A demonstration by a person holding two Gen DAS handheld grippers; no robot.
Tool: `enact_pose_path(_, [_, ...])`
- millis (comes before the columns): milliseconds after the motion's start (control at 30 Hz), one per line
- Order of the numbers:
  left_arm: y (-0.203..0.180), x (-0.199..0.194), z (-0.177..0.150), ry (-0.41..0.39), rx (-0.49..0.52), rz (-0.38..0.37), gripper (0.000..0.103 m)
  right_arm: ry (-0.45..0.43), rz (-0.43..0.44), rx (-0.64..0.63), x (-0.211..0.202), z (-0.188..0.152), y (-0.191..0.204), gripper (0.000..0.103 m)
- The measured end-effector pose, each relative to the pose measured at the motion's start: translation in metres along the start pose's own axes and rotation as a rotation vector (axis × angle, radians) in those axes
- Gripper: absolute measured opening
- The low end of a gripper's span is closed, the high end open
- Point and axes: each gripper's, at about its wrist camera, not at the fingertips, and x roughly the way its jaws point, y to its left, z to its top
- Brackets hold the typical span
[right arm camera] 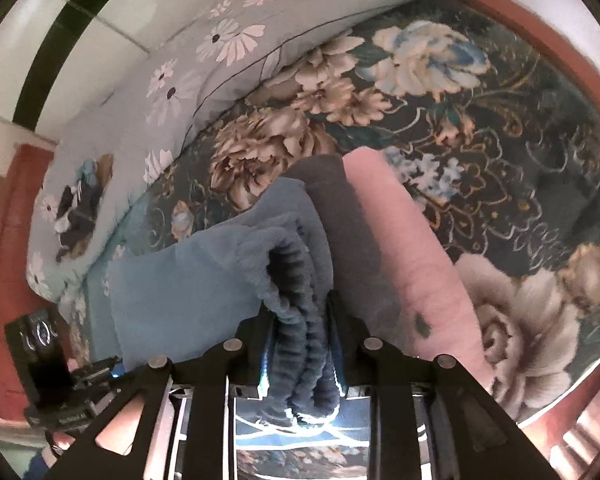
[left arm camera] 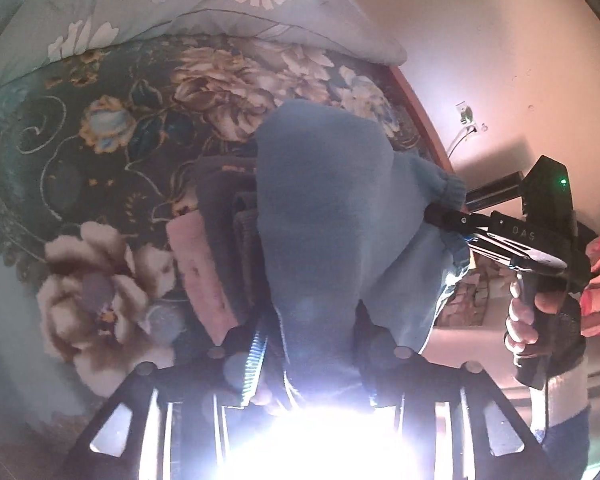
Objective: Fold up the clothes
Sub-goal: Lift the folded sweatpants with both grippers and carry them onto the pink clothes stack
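Closest to the lens in the right wrist view, the right gripper (right arm camera: 302, 344) has its jaws pinched together on the ribbed, gathered edge of a blue garment (right arm camera: 204, 280), which bunches between the black fingers at the bottom centre of the frame. In the left wrist view the left gripper (left arm camera: 314, 344) sits low in the frame, half washed out by glare; its jaws are clamped on the same blue garment (left arm camera: 324, 216), whose cloth rises from between the fingers up through the middle of the picture. The right gripper shows again at the right edge of that view, gripping the garment's ribbed cuff, with the person's right hand (left arm camera: 528, 320) wrapped round its handle.

Just behind the blue cloth lies a small stack: a dark grey folded piece (right arm camera: 340, 216) and, beside it, a pink folded piece (right arm camera: 416, 256), touching each other. Both rest on a dark floral blanket (right arm camera: 500, 152) that fills the centre and right of the right wrist view.

Farther back, toward the upper left, a pale blue quilt with daisies (right arm camera: 204, 64) lies along the blanket's edge. A reddish bed frame (left arm camera: 420, 108) borders the blanket, and beyond it stands a cream wall (left arm camera: 500, 60) with a socket (left arm camera: 466, 114).
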Motion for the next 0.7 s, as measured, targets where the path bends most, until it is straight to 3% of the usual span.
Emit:
enact_pose_path(233, [-0.018, -0.023, 0.002, 0.014, 0.131, 0.064, 0.049, -0.037, -0.044, -0.024, -0.014, -0.003, 0.009, 0.032])
enact_pose_path(300, [-0.024, -0.038, 0.003, -0.001, 0.2, 0.121, 0.05, -0.058, -0.053, -0.03, -0.025, -0.005, 0.009, 0.038])
enact_pose_path(433, [-0.04, -0.066, 0.014, -0.086, 0.298, 0.198, 0.05, -0.127, -0.103, -0.071, -0.054, -0.016, 0.012, 0.041])
enact_pose_path(600, [-0.065, -0.071, 0.035, -0.13, 0.295, 0.148, 0.052, -0.171, -0.133, -0.15, -0.063, -0.022, 0.039, 0.041])
enact_pose_path(700, [-0.079, -0.06, 0.041, -0.131, 0.322, 0.162, 0.052, -0.208, -0.124, -0.217, -0.064, -0.029, 0.058, 0.041])
